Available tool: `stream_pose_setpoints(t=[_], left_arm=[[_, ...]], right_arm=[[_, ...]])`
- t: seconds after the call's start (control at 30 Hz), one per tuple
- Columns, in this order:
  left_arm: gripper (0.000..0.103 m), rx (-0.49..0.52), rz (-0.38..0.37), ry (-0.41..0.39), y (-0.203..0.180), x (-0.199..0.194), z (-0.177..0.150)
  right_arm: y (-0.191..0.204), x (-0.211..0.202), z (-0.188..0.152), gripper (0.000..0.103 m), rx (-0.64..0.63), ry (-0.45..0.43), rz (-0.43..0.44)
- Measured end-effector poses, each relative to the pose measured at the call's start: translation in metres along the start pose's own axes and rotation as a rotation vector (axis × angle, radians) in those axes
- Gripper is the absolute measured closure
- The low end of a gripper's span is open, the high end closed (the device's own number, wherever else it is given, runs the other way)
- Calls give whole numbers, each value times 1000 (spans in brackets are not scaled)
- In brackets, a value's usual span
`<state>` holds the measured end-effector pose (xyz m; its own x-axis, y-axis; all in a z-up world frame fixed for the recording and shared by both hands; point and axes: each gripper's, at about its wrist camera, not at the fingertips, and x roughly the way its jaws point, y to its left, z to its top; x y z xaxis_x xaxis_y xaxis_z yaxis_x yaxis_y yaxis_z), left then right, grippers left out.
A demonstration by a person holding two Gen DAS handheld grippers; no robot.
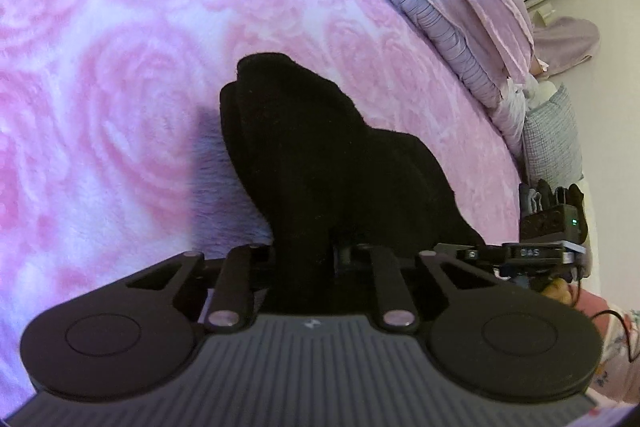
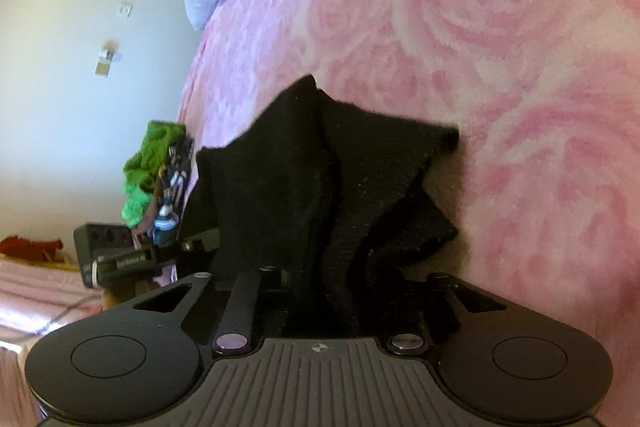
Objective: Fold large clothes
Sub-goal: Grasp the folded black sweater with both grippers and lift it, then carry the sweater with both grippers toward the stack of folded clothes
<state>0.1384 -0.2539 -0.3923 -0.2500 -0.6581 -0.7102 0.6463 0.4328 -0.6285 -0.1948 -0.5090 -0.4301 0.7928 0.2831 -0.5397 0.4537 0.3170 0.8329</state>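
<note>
A pink rose-patterned bed (image 1: pixel 120 87) lies under the black garment (image 1: pixel 320 155), running toward 12 o'clock from both tools: left tool (image 1: pixel 308 267) and right tool (image 2: pixel 332 283) each pinch it.

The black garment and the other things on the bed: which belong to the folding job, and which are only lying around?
For the job:
black garment
left gripper, shut on it
right gripper, shut on it
pink blanket, the surface under it

Lying about:
green cloth
purple bedding
grey pillow
</note>
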Motion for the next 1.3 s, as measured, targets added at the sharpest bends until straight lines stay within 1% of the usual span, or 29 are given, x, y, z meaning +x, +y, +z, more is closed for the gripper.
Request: stream_pose_setpoints(t=[0.1, 0.2, 0.3, 0.4, 0.53, 0.67, 0.83, 0.97, 1.03, 1.1, 1.17, 1.27, 1.3], left_arm=[[91, 12, -8, -10, -16, -11, -7], [91, 27, -26, 3, -38, -21, -16], [91, 61, -56, 27, -65, -34, -23], [92, 97, -101, 62, -97, -47, -27], [92, 178, -158, 120, -153, -59, -32], [92, 275, -211, 162, -222, -65, -36], [92, 394, -290, 211, -320, -50, -43], [92, 488, -352, 228, -407, -18, -61], [92, 520, -380, 225, -451, 4, -74], [92, 518, -393, 219, -491, 29, -90], [92, 515, -398, 197, -535, 54, -108], [92, 446, -409, 186, -598, 94, -130], [92, 446, -412, 181, -619, 108, -133]], right_arm=[[13, -19, -13, 89, 12, -31, -21], [27, -44, -31, 89, 33, -69, -48], [49, -79, -59, 89, 66, -120, -88], [78, -116, -90, 89, 102, -192, -130], [118, -172, -134, 89, 136, -314, -182], [148, -229, -172, 89, 189, -435, -209], [168, -309, -211, 89, 250, -602, -224], [156, -382, -232, 88, 274, -709, -228], [144, -420, -234, 88, 269, -739, -241], [122, -467, -231, 88, 268, -757, -242], [97, -514, -226, 88, 258, -751, -240], [64, -597, -207, 88, 247, -733, -249], [57, -619, -201, 88, 231, -723, -256]])
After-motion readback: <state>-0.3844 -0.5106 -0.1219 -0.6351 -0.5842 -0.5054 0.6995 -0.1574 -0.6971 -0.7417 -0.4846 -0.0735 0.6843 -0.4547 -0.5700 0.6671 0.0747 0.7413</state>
